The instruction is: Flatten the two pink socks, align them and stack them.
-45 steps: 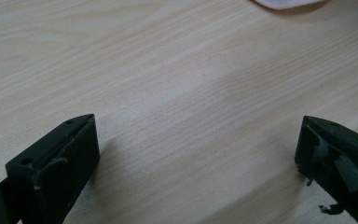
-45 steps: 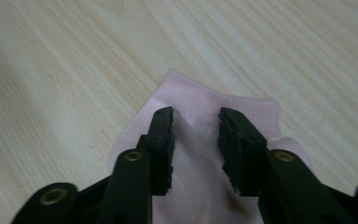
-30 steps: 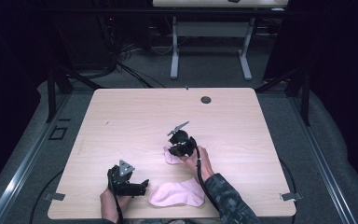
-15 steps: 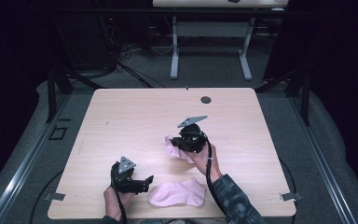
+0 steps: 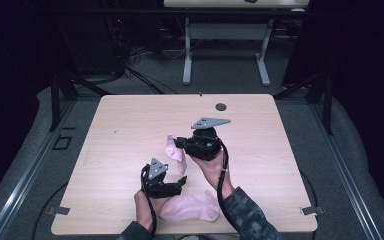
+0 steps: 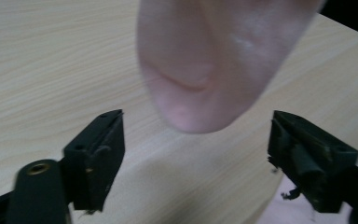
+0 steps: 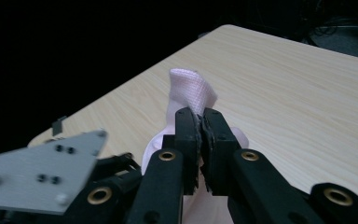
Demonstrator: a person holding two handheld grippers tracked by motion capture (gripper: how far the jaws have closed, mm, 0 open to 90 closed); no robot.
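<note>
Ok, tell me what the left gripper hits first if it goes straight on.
Probably the hanging pink sock: it dangles just ahead of the left gripper, between its open jaws, held up by the right gripper. Depth is unclear.

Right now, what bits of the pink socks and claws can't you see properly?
- Hanging pale pink fabric sock, left gripper view: its top is cut off by the frame edge and it is blurred.
- Same sock, right gripper view: the shut right claw hides the pinched part.
- Flat pink sock on the wooden table, high view: the person's forearms cover part of it.
- Left claw, high view: too small to judge its gap.
</note>
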